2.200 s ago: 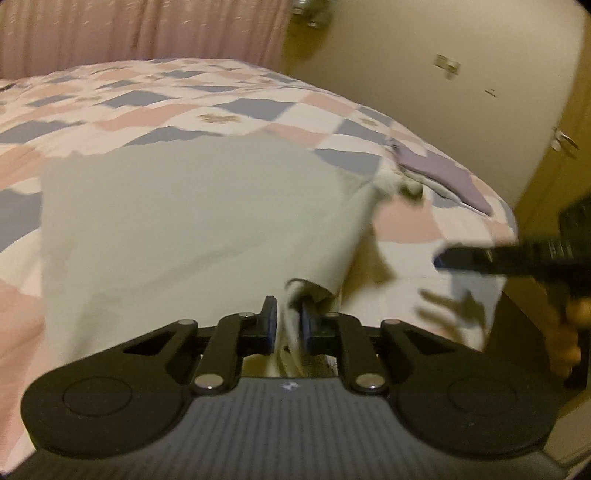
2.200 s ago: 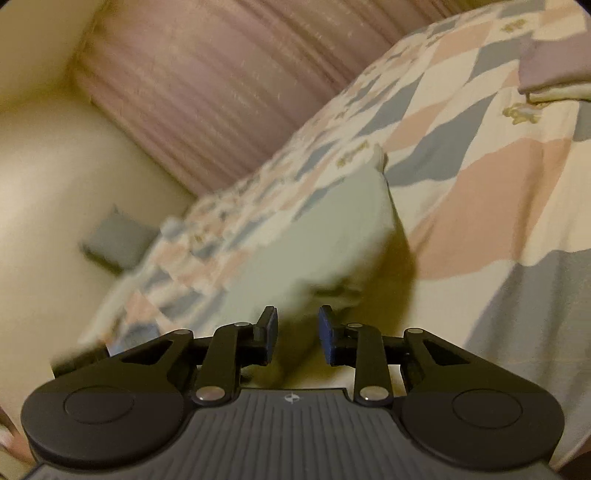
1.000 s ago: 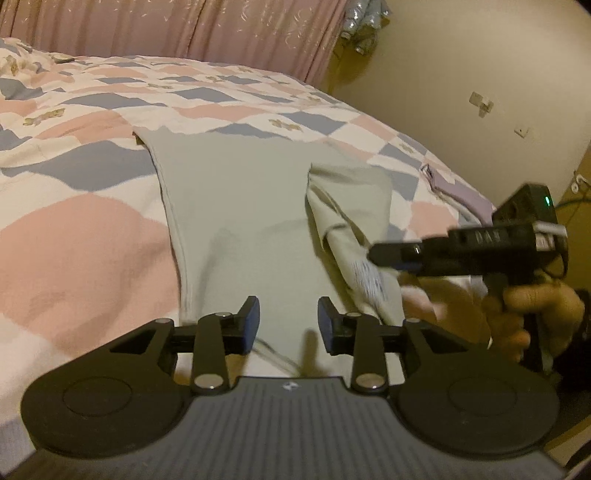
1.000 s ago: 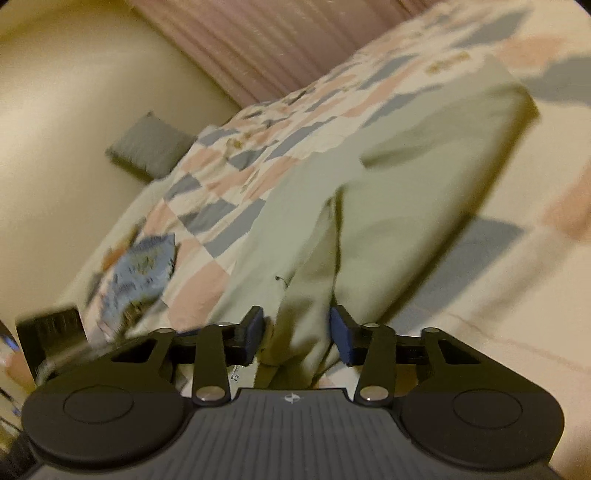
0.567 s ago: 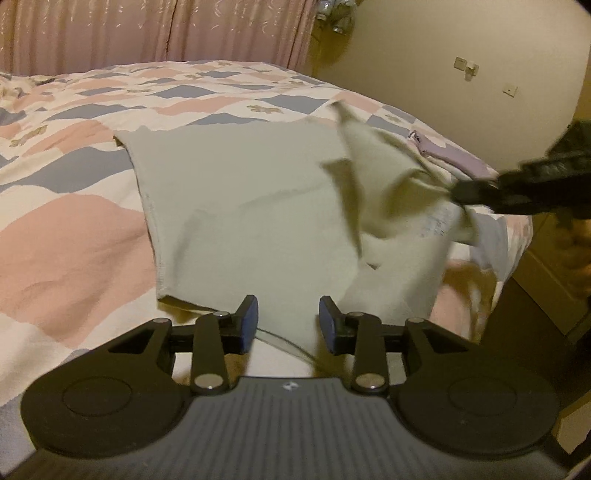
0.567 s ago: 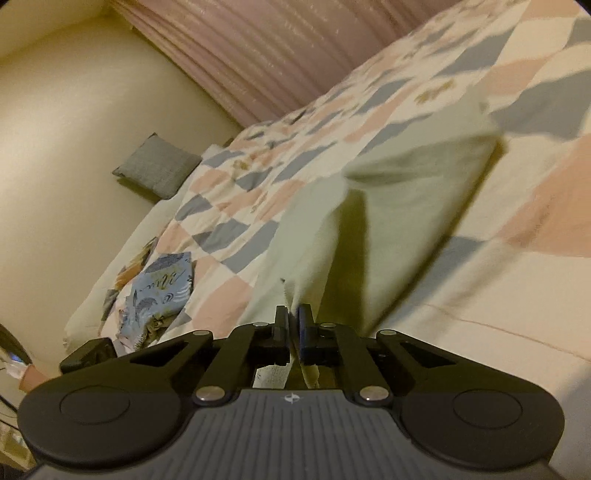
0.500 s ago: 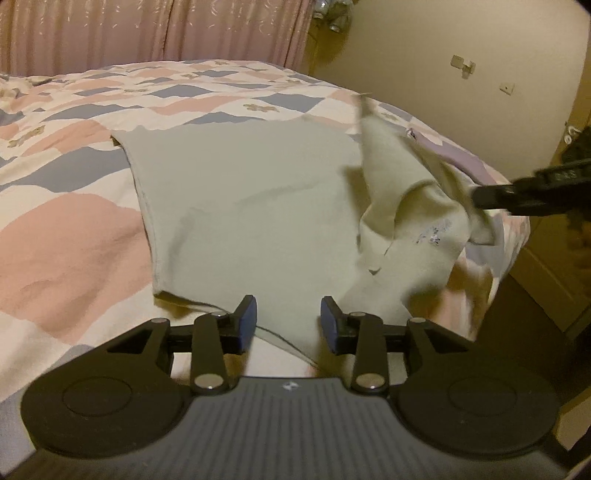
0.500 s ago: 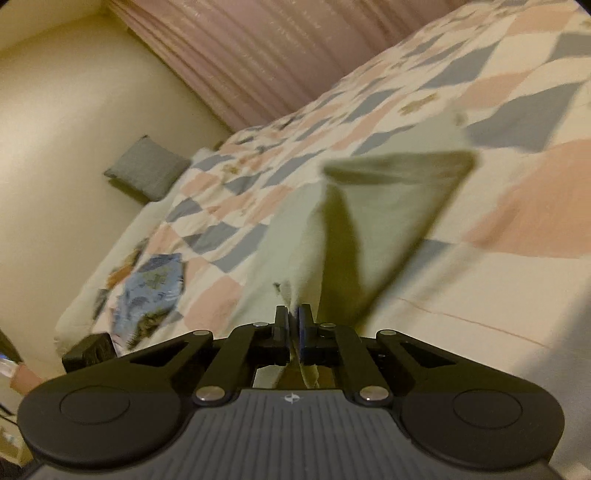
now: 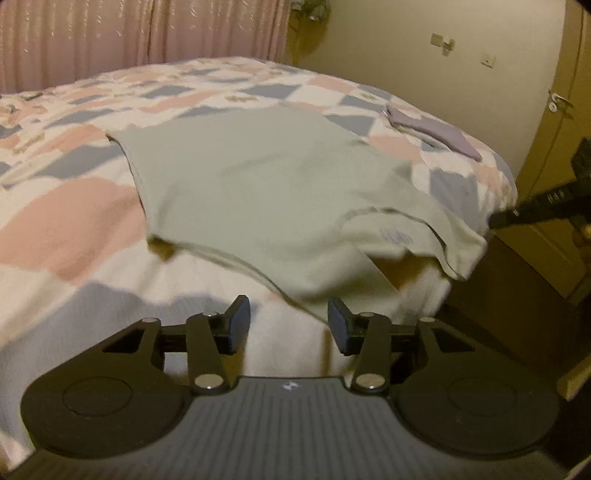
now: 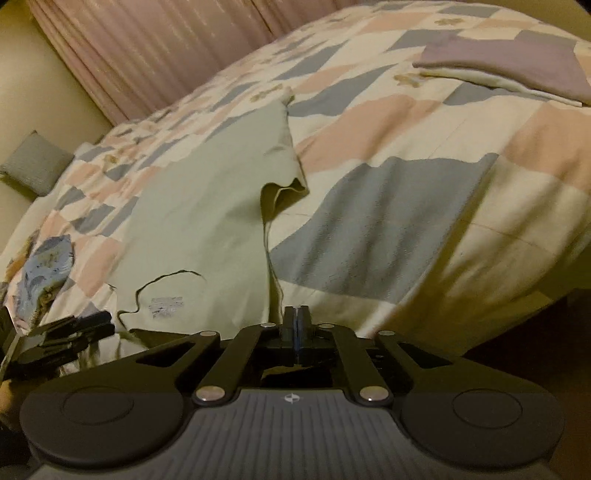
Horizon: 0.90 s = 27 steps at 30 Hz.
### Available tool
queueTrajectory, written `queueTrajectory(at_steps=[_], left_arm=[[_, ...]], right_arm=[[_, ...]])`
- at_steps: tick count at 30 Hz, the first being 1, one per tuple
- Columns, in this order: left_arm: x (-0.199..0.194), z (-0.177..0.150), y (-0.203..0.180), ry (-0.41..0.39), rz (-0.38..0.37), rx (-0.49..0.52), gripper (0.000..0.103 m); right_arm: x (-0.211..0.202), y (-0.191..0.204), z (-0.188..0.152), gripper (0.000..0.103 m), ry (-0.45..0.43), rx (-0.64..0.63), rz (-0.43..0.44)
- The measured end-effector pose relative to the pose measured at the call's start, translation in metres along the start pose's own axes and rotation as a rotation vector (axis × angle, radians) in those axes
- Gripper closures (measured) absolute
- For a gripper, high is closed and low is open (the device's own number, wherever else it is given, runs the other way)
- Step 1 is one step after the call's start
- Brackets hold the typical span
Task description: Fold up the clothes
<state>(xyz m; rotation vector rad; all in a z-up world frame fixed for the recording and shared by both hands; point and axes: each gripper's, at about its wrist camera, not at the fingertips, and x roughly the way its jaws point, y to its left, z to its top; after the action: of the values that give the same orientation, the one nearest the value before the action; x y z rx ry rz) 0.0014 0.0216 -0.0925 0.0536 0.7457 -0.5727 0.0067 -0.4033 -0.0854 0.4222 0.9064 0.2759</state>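
A pale green T-shirt (image 9: 258, 184) lies spread on the patchwork bedspread (image 9: 74, 221), its neck opening with a printed label (image 9: 397, 236) near the bed's front edge. My left gripper (image 9: 288, 325) is open and empty, just short of the shirt's near hem. In the right wrist view the same shirt (image 10: 207, 221) lies ahead. My right gripper (image 10: 295, 325) has its jaws together at the shirt's near edge, pinching the fabric there. The right gripper also shows in the left wrist view (image 9: 535, 210), at the shirt's right corner. The left gripper shows in the right wrist view (image 10: 70, 328).
A folded lilac garment (image 9: 436, 129) lies at the bed's right side, also seen in the right wrist view (image 10: 509, 62). A blue patterned cloth (image 10: 44, 273) and a grey cushion (image 10: 33, 162) lie to the left. Pink curtains (image 9: 147, 33) hang behind. A door (image 9: 554, 110) stands right.
The right gripper, shut on the shirt's right part, pulled it outward and down, so the folded-over flap now lies spread flat. The left gripper stayed open and drew back slightly.
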Motion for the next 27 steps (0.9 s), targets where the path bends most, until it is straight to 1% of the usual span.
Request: queueTrajectory(at_steps=[1,3,4,5,8,10,12,14,16,18,20,23,27], left_arm=[[-0.002,-0.004,-0.003,0.006,-0.006,0.002,0.062],[-0.003,-0.012,-0.012,0.012,-0.015,0.014,0.061],[-0.004,-0.015,-0.018,0.01,-0.01,0.033,0.061],[-0.004,-0.019,-0.025,0.003,0.006,0.074,0.061],[-0.003,-0.032,-0.058,-0.025,0.085,0.316,0.061],[-0.001,-0.042,-0.077,-0.059,0.089,0.468,0.061],[0.002,-0.049,-0.09,-0.091,0.072,0.568,0.061],[0.012,-0.054,-0.102,-0.09,0.07,0.662,0.063],[0.024,-0.058,-0.112,-0.079,0.1,0.746,0.064],[0.035,-0.058,-0.116,-0.072,0.137,0.784,0.065],[0.043,-0.056,-0.117,-0.057,0.17,0.795,0.069],[0.047,-0.055,-0.115,-0.047,0.192,0.815,0.076],[0.051,-0.056,-0.117,-0.04,0.22,0.865,0.08]], right_arm=[[0.0,-0.001,-0.003,0.087,-0.006,0.0,0.015],[0.0,-0.003,-0.008,0.084,-0.015,-0.003,0.045],[0.002,-0.001,-0.011,0.084,-0.012,-0.012,0.055],[0.005,0.002,-0.012,0.083,-0.009,-0.02,0.061],[0.01,0.012,-0.016,0.079,-0.012,-0.068,0.059],[0.013,0.019,-0.019,0.075,-0.009,-0.108,0.051],[0.014,0.023,-0.022,0.073,-0.003,-0.129,0.054],[0.014,0.025,-0.023,0.072,-0.003,-0.135,0.062],[0.013,0.024,-0.023,0.071,-0.009,-0.134,0.061],[0.012,0.022,-0.024,0.069,-0.014,-0.131,0.061],[0.01,0.021,-0.025,0.069,-0.018,-0.131,0.059],[0.007,0.019,-0.026,0.069,-0.022,-0.143,0.05],[0.006,0.021,-0.029,0.069,-0.026,-0.193,0.04]])
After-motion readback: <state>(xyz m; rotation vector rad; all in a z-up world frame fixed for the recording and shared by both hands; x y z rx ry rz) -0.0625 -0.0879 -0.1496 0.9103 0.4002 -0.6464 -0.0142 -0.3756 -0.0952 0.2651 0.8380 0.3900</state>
